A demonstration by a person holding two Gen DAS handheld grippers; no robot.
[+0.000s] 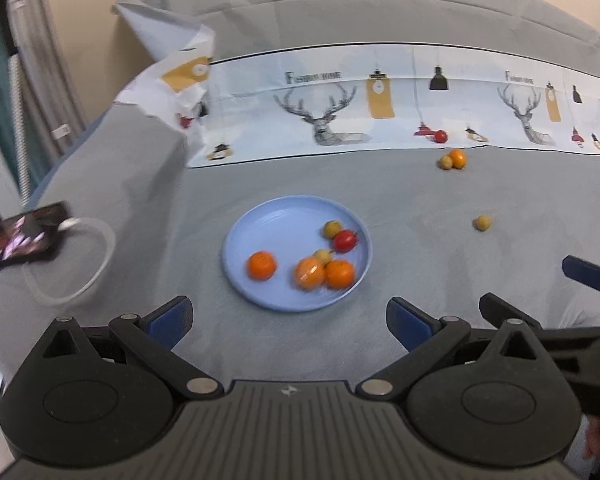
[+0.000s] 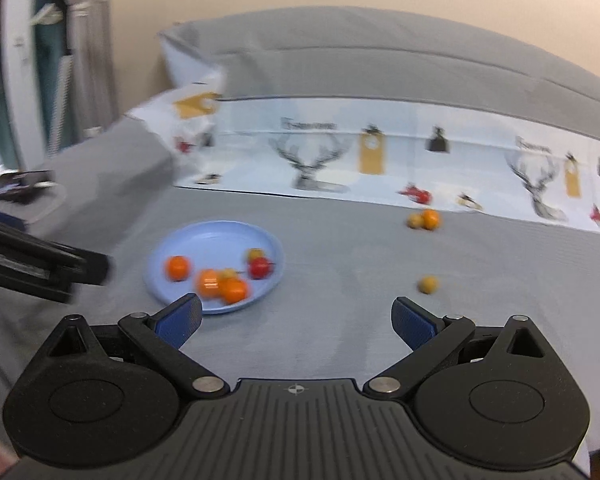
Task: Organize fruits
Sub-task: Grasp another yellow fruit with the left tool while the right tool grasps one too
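Note:
A light blue plate (image 1: 260, 232) (image 2: 204, 240) lies on the grey cloth and holds three oranges (image 1: 262, 265), a red tomato (image 1: 345, 240) and small yellow fruits. Off the plate, a lone yellow fruit (image 1: 482, 223) (image 2: 428, 284) rests to the right. Farther back sit an orange (image 1: 458, 158) (image 2: 431, 219) touching a yellow fruit (image 1: 445, 161), and a red tomato (image 1: 441, 136) on the printed cloth. My left gripper (image 1: 290, 322) is open just short of the plate, with nothing between its fingers. My right gripper (image 2: 298, 320) is open too, nothing in it, between the plate and the lone yellow fruit.
A printed deer-pattern cloth (image 1: 340, 108) runs along the back against a grey cushion (image 1: 380, 12). At the left lie a phone (image 1: 20, 240) and a white ring (image 1: 76, 260). The right gripper's fingers (image 1: 588, 272) show at the right edge of the left wrist view.

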